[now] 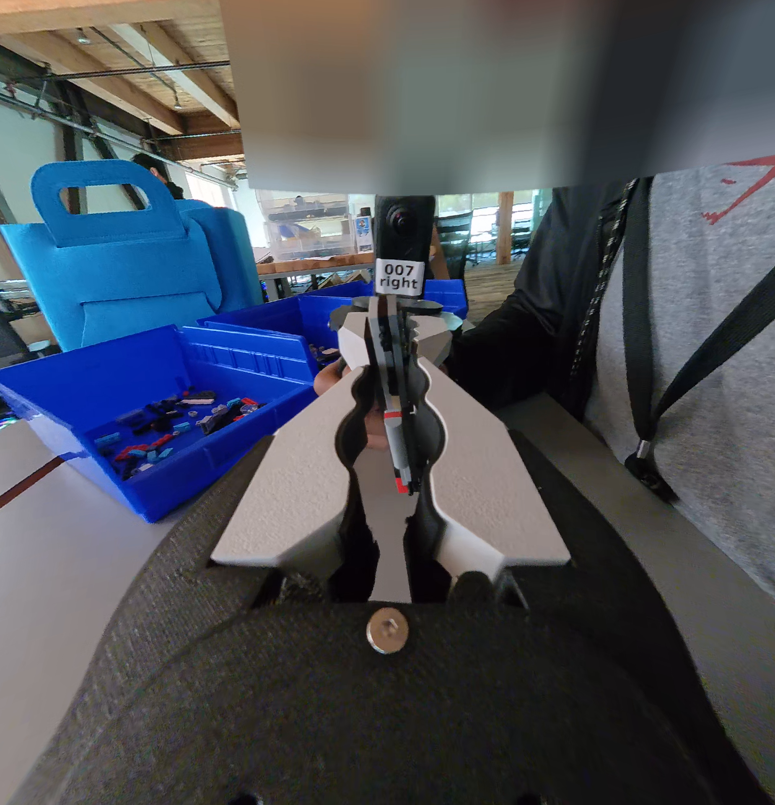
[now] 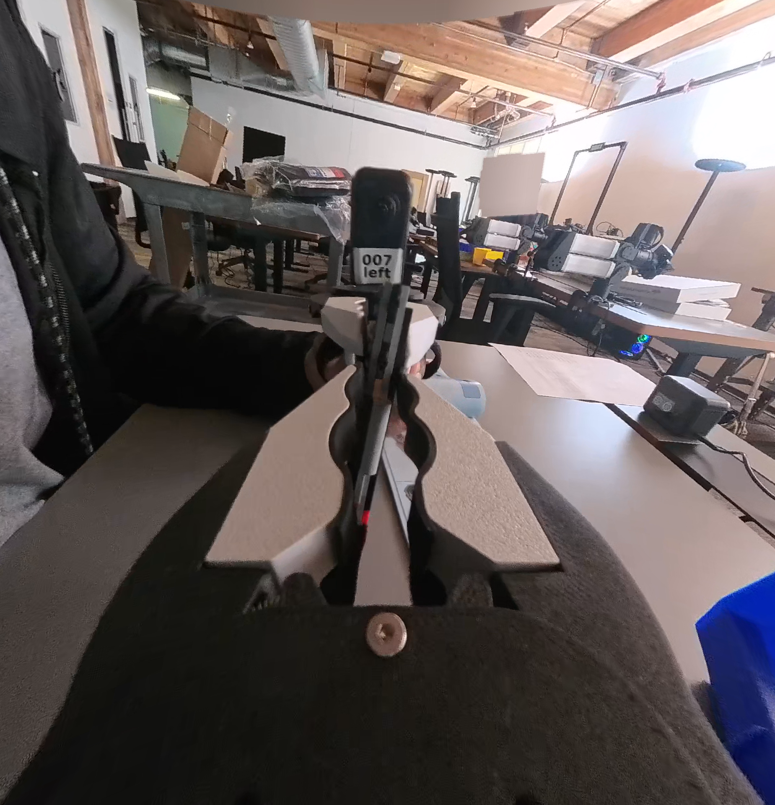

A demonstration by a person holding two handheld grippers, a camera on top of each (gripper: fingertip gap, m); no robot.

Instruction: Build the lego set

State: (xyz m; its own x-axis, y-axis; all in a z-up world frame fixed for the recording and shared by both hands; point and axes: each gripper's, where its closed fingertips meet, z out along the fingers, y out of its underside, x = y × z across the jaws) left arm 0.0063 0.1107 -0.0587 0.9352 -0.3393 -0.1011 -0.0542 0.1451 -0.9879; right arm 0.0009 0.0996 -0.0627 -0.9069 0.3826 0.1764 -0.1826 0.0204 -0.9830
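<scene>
A long thin lego assembly (image 1: 396,440), grey and black with red bits, is seen edge-on between the two grippers, which face each other above the table. My left gripper (image 1: 392,377) is shut on its near end. The right gripper (image 1: 390,339) faces it and holds the far end. In the right wrist view the same assembly (image 2: 372,440) runs between my right gripper's (image 2: 381,379) shut fingers towards the left gripper (image 2: 377,335) beyond. A hand shows behind each far gripper.
A blue bin (image 1: 228,475) with several loose lego pieces stands at left, more blue bins and a blue felt bag (image 1: 115,261) behind it. A paper sheet (image 2: 573,374), a black box (image 2: 686,409) and a blue bin corner (image 2: 751,653) lie at right. The person's torso is close by. Both grippers' tips are close together, under 4 cm apart.
</scene>
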